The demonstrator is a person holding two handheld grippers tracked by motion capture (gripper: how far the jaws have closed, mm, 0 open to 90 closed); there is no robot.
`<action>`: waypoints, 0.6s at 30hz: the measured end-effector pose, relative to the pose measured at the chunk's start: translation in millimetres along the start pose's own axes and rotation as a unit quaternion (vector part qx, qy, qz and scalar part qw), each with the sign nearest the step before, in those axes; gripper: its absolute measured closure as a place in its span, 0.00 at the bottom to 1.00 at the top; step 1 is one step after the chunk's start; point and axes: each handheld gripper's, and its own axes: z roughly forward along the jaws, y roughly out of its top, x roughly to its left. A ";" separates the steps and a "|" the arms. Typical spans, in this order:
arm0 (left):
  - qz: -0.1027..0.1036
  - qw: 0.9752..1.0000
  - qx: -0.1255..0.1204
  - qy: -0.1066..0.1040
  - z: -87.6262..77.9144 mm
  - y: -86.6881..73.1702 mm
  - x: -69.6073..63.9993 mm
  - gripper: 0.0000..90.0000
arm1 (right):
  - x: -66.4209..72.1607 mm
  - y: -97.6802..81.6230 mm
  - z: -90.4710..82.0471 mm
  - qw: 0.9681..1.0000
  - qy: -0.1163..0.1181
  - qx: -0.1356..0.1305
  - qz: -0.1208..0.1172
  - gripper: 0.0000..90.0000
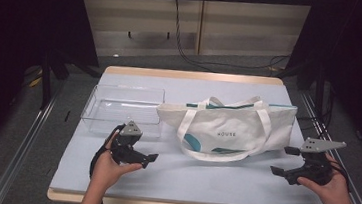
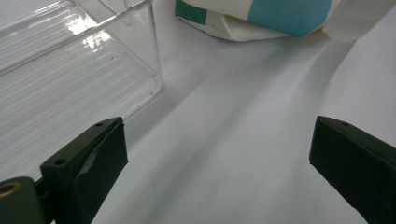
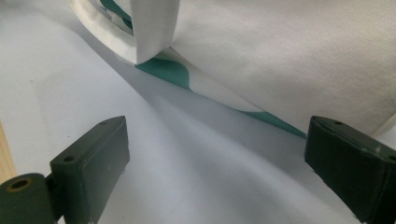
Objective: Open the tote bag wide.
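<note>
near edge of the table [image 1: 186, 185]: person's two hands come in from the bottom of the high view, each w/ a claw. left claw [image 1: 149, 158] sits low over the pale blue top, front-left, pointing right toward the middle; jaws wide, nothing between them. in the left gripper view its two black jaws stand far apart over bare table, w/ the corner of the bin [image 2: 70, 70] just ahead on the left and a bit of the bag [image 2: 280, 18] further up.

right claw [image 1: 279, 170] is at the front-right, near the table's right edge, pointing left; jaws also wide, holding nothing. grey plate on top of each claw, cables trailing back by the wrists. in the right gripper view the jaws frame bare table, w/ the bag's lower edge and teal patch close ahead, a white strap [image 3: 154, 28] hanging down over it. not touching the bag as far as i can tell.

mid table: the bag [image 1: 226, 129], white tote w/ teal print and small lettering, lies flat on its side, centre-right, between the two claws but further back. its straps loop out toward the front and up at the top.

left of it, just beside: clear plastic bin [image 1: 123, 109], open top, ribbed floor, nothing inside. its right wall is near or touching the bag's left end; can't tell which.

beyond the table: grey floor w/ black cables, dark frame legs either side.
</note>
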 end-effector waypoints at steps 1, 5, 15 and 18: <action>-0.001 1.000 -0.002 -0.002 0.4 0.7 -0.2 0.05 | 0.1 0.6 -0.2 1.000 0.003 0.000 -0.002 0.08; 0.009 1.000 0.009 0.000 -1.0 4.0 0.6 0.05 | 2.2 4.2 -0.2 1.000 0.006 0.000 -0.010 0.09; 0.017 1.000 0.016 -0.009 -1.4 15.1 -4.1 0.06 | 2.0 7.8 -2.8 1.000 0.012 -0.003 -0.009 0.11; 0.022 0.999 0.020 -0.011 -2.0 18.9 -5.5 0.06 | 2.3 9.5 -1.5 1.000 0.020 -0.004 -0.010 0.13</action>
